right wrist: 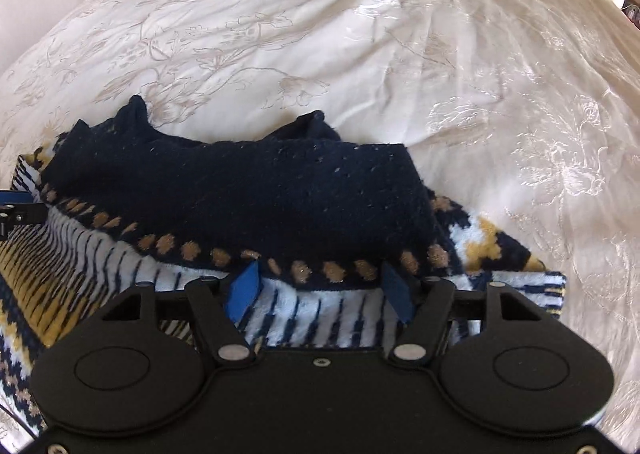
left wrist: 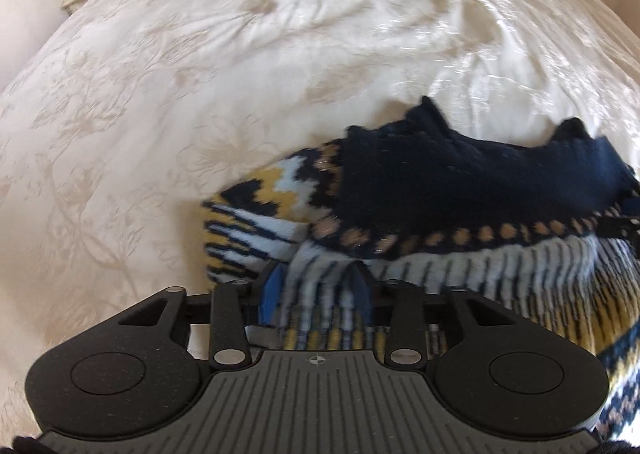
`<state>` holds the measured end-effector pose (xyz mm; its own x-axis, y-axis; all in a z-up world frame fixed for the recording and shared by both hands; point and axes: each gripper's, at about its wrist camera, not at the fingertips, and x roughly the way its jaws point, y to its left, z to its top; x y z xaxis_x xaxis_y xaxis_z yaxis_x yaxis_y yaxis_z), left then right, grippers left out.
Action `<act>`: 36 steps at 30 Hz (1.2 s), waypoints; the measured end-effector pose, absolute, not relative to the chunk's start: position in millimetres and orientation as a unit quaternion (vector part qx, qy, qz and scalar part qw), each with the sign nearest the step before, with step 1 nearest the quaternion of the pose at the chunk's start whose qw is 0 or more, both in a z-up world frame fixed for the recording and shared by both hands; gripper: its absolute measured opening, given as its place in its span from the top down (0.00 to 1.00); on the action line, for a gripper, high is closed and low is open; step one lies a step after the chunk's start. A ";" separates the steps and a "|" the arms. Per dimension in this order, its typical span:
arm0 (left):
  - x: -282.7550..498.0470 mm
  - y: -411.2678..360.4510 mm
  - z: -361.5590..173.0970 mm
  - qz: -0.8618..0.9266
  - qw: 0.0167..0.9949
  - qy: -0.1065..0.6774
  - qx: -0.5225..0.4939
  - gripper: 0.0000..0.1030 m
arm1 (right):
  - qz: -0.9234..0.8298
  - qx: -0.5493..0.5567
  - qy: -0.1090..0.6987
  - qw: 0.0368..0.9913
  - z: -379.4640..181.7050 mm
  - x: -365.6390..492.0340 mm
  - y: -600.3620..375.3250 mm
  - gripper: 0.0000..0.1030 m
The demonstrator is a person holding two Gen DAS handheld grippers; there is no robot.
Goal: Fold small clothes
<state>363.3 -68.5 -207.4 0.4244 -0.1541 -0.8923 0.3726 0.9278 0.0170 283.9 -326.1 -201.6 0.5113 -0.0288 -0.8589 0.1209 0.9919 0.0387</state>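
Both black two-finger grippers fill the bottom of my views, each with blue-padded fingers reaching into the same navy, yellow and pale-blue patterned knitted jumper [right wrist: 280, 206], which lies on the cream floral-embroidered bed cover [right wrist: 360, 34]. On the left gripper [left wrist: 316, 290] I see the fingers [left wrist: 270, 294] set either side of a bunched ridge of the striped hem, so I judge them clenched on the knit. On the right gripper [right wrist: 320, 290] the fingers [right wrist: 244, 290] stand wider, with pale striped knit lying between them; I cannot tell whether they actually pinch it. The jumper's long axis runs side to side across both views, its near edge at the fingertips and its plain navy fold lying farther away, already doubled toward me. The two hands sit at opposite ends of that near edge: the left gripper's blue pad shows at the far left of the right wrist view. Neither is nearer; I judge the next fold carries this edge forward, away from me, over the navy part, and both ends must travel together or the knit will skew.
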 end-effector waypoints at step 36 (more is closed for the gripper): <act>271.6 -74.6 -163.4 -0.171 0.815 0.552 0.039 0.23 | -0.099 0.295 0.449 0.837 -195.3 121.4 -399.6 0.01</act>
<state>271.6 -74.6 -163.4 0.3324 -0.2364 -0.9130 0.3223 0.9383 -0.1256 121.4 -399.6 -195.3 0.5773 0.0994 -0.8104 0.4311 0.8058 0.4059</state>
